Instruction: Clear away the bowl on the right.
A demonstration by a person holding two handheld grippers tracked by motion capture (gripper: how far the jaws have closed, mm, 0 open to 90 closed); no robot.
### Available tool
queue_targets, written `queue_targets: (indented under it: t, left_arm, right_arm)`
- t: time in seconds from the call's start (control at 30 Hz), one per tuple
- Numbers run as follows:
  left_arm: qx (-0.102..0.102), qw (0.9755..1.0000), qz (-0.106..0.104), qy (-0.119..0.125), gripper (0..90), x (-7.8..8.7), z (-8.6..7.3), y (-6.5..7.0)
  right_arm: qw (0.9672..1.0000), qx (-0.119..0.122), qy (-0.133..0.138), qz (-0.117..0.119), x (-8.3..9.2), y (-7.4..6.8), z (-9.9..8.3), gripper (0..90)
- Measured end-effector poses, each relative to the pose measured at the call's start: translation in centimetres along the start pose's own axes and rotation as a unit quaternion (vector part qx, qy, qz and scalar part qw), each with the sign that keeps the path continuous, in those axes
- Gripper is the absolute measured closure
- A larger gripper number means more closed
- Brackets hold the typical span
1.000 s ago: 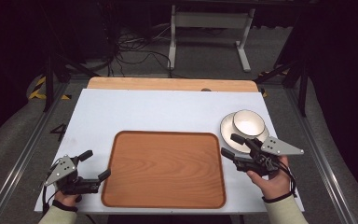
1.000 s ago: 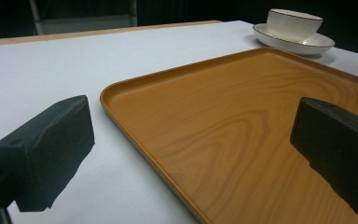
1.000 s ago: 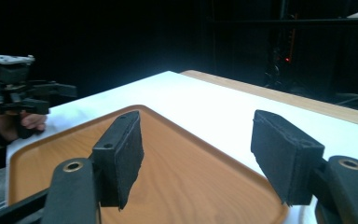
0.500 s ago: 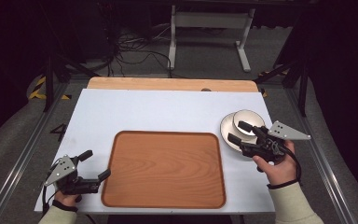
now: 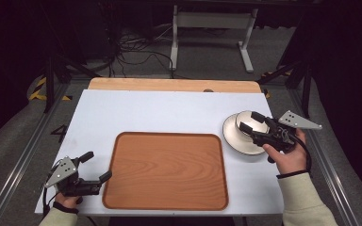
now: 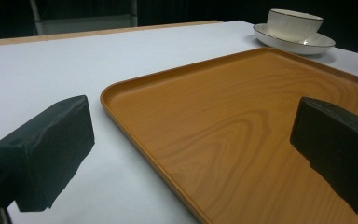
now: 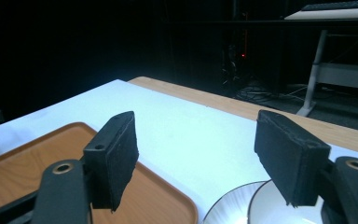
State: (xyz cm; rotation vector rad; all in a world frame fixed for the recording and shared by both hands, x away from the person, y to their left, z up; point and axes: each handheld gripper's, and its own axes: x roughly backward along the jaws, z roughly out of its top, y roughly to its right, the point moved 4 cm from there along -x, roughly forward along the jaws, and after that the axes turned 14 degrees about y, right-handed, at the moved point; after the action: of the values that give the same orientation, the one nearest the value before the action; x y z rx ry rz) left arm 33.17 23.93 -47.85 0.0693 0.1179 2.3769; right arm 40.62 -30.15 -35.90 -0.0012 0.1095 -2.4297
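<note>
A white cup (image 5: 250, 127) stands on a white saucer (image 5: 235, 140) at the right of the white table. My right gripper (image 5: 250, 121) hovers open over the cup, one jaw on each side of it. In the right gripper view the open gripper (image 7: 203, 158) looks past the saucer (image 7: 228, 205) and the cup's rim (image 7: 284, 210) just below. An empty wooden tray (image 5: 167, 169) lies at the front middle. My left gripper (image 5: 97, 165) rests open at the tray's left edge. In the left gripper view the open gripper (image 6: 191, 154) straddles the tray's rim (image 6: 135, 140), with the cup (image 6: 293, 23) far off.
The white tabletop (image 5: 160, 113) has a bare wooden strip (image 5: 169, 84) along its far edge. Beyond it are a dark floor, cables and a white stand (image 5: 212, 28). A metal rail (image 5: 23, 150) runs along the table's left side.
My right gripper has moved away from me and slightly right, from the saucer's near side to over the cup. The left gripper has stayed put.
</note>
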Motion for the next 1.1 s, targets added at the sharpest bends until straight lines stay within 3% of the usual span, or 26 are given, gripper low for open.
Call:
queue_targets:
  t: [0.47, 0.87, 1.1]
  left_arm:
    - [0.000, 1.0000, -0.001, -0.001, 0.3, 0.0, 0.0, 0.0]
    - [0.000, 1.0000, -0.001, 0.000, 0.3, 0.0, 0.0, 0.0]
    - [0.001, 1.0000, -0.001, 0.000, 0.3, 0.0, 0.0, 0.0]
  right_arm:
    - [0.9995, 0.014, -0.007, -0.029, 0.0, 2.7, 0.9, 28.3]
    - [0.9982, 0.012, -0.012, -0.057, 0.5, 4.9, 1.2, 29.9]
    - [0.9948, 0.010, -0.031, -0.096, 0.7, 6.5, 0.4, 33.9]
